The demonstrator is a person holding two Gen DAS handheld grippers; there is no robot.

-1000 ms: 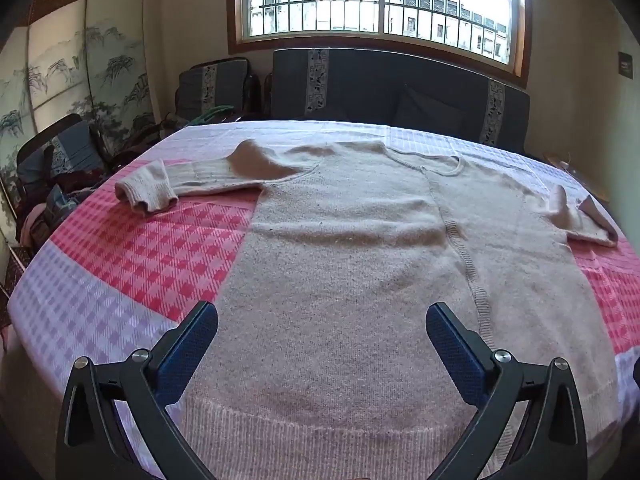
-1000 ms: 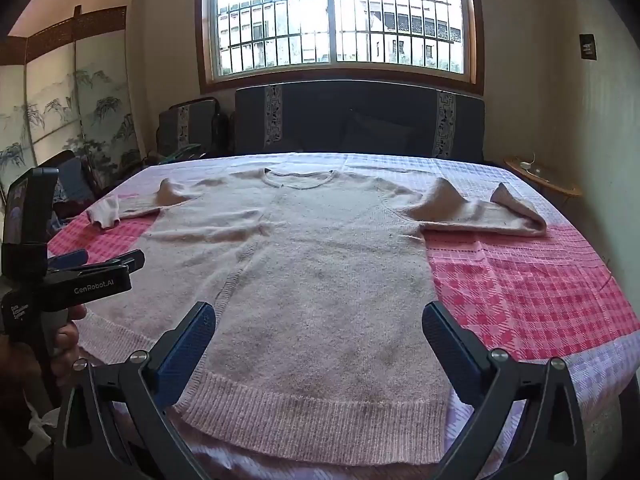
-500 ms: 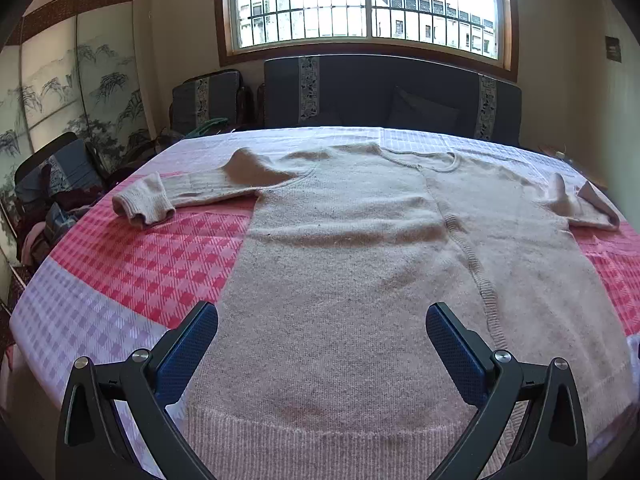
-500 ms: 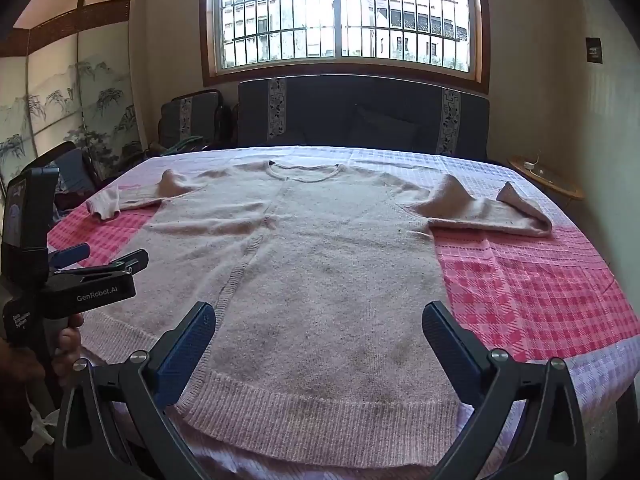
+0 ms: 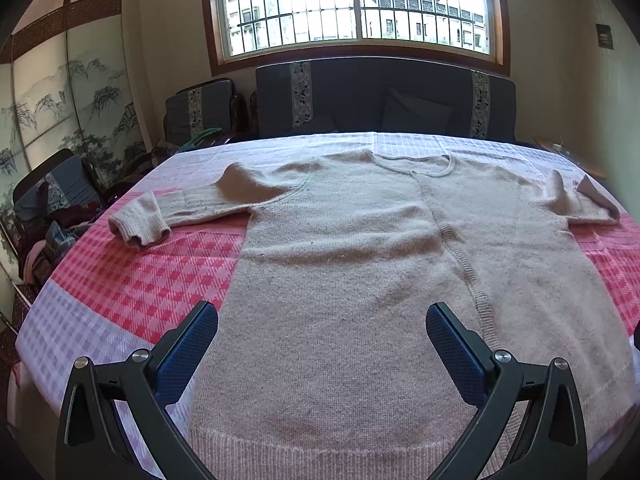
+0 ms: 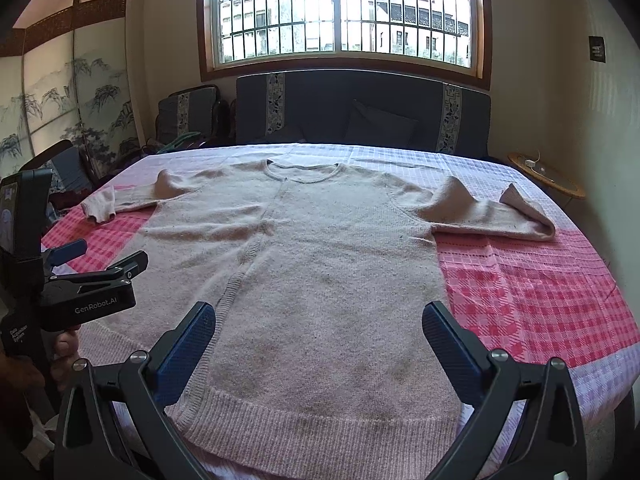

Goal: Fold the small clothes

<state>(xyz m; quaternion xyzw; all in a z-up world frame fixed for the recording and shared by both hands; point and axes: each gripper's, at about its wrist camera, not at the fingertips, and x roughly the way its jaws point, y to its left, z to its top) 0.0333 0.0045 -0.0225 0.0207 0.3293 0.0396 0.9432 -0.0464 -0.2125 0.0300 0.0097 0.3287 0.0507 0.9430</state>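
Note:
A beige knit sweater [image 5: 360,280] lies flat and face up on the checked tablecloth, hem toward me, neck toward the window; it also shows in the right wrist view [image 6: 312,264]. Its left sleeve [image 5: 176,212] stretches out with the cuff curled. Its right sleeve [image 6: 488,212] is bent back on itself. My left gripper [image 5: 322,344] is open and empty above the sweater's lower left part; its side shows in the right wrist view [image 6: 100,264]. My right gripper [image 6: 320,344] is open and empty above the hem's right half.
The table carries a pink, red and lilac checked cloth [image 6: 540,292]. A dark sofa [image 6: 360,120] stands behind it under the window. Dark chairs with clothes [image 5: 52,216] stand at the left, a small round wooden table [image 6: 548,176] at the right.
Both grippers have shifted slightly; the left view has levelled and turned a little right. Both jaws stay open. The sweater has not moved.

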